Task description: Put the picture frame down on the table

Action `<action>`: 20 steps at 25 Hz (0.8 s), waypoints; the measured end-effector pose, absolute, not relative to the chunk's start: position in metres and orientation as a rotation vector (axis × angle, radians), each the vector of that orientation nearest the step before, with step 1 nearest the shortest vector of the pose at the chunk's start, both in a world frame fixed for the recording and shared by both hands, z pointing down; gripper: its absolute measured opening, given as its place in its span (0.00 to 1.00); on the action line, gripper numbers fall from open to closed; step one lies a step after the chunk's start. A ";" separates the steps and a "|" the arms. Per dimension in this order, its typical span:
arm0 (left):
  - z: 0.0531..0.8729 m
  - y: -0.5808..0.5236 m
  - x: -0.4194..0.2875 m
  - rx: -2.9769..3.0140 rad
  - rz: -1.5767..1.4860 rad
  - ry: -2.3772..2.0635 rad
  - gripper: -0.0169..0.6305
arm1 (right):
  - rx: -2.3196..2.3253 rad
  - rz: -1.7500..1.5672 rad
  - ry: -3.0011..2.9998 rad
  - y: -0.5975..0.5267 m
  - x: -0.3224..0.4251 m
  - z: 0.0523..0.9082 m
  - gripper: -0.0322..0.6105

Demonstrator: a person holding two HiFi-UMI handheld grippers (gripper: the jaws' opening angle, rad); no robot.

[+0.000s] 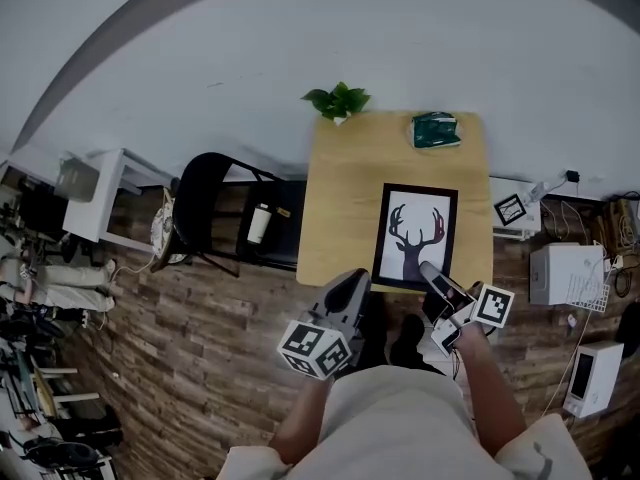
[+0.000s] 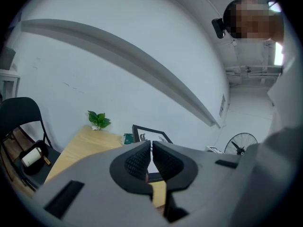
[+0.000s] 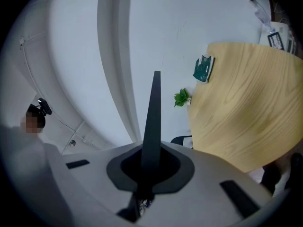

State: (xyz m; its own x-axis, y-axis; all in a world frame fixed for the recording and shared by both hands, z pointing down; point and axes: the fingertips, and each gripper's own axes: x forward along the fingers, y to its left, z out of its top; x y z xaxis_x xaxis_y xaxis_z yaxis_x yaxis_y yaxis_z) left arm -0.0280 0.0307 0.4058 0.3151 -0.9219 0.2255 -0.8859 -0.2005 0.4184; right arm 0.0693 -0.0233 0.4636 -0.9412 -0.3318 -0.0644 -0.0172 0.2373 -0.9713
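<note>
Right claw (image 3: pixel 150 167) clamped on the picture frame (image 3: pixel 152 122), which is seen edge-on as a thin dark strip rising from the pads. Wooden worktop (image 3: pixel 246 108) at right. A green packet (image 3: pixel 203 68) lies near its far edge, with a small plant (image 3: pixel 182 98) at the corner. White wall (image 3: pixel 71 56) behind.

The left half of the light wooden table (image 1: pixel 340 198) lies bare, open from near edge to far edge. A black-framed picture of a deer's head (image 1: pixel 415 233) fills the right half toward the near edge. A small green leafy plant (image 1: pixel 338 100) stands at the far left corner, a dark green packet (image 1: pixel 436 130) at the far right. A black folding chair (image 1: pixel 215 208) stands just beside the table's left side. White boxes (image 1: pixel 565 273) sit on the floor to the right. A white wall (image 1: pixel 400 38) closes the far side.
</note>
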 end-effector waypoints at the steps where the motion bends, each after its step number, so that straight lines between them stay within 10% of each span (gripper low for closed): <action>1: 0.406 0.028 -0.031 2.117 -0.103 -1.594 0.05 | -0.327 -1.764 2.257 -0.026 0.066 0.464 0.06; 20: 0.418 -0.071 -0.090 2.228 -0.081 -1.427 0.05 | -0.539 -1.756 2.257 -0.094 0.012 0.493 0.06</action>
State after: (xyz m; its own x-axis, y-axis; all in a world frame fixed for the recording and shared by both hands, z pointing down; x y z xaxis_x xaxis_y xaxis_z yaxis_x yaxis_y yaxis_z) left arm -0.0895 -0.0710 0.4178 0.4518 -0.8676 0.2077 -0.8386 -0.3336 0.4307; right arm 0.0121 -0.0937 0.4932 -0.9057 -0.4218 0.0427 -0.1450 0.2137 -0.9661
